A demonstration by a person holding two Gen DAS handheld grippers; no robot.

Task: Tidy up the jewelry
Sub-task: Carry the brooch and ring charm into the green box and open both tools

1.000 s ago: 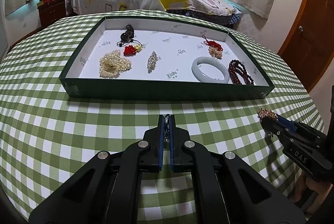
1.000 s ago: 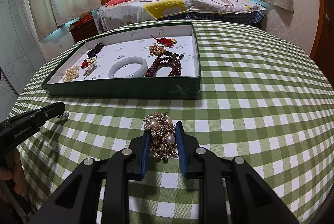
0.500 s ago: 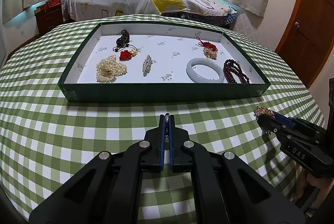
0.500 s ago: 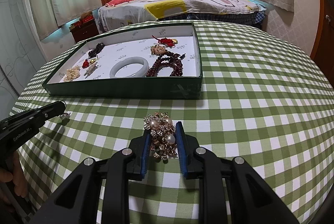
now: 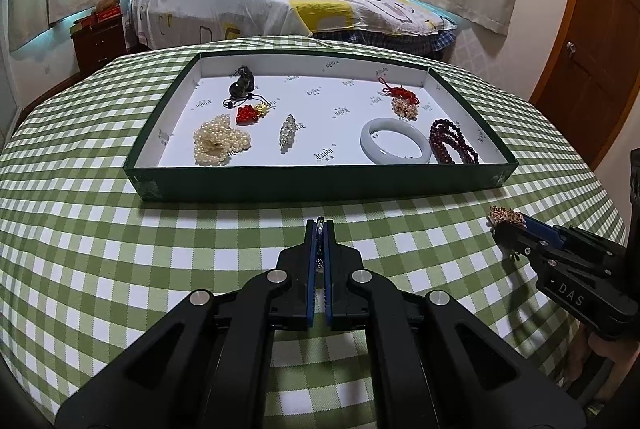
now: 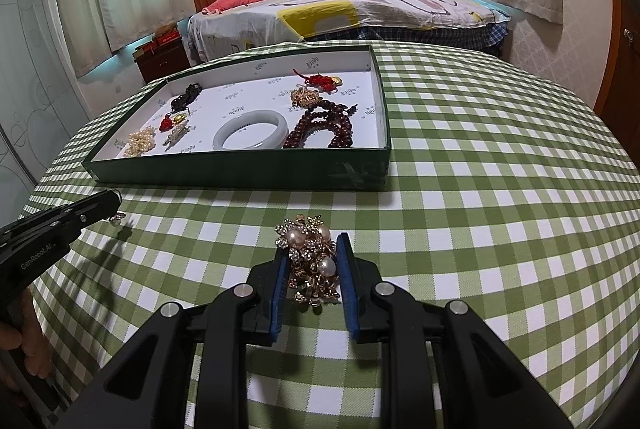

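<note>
The right gripper [image 6: 311,269] clamped a pearl brooch [image 6: 310,261] at lower centre and the left gripper [image 5: 319,253] pinched a small earring [image 5: 319,225], both short of the tray [image 5: 320,185]; each load likely needed lifting over its wall before release.

Your left wrist view looks low along its tool [image 5: 319,225] across the green-checked counter [image 5: 100,249], facing the shallow green cardboard tray [image 5: 320,185] squarely. Your right wrist view faces the same tray [image 6: 240,169] from further right. Both share tray, bed [image 5: 280,5] and curtains.
</note>
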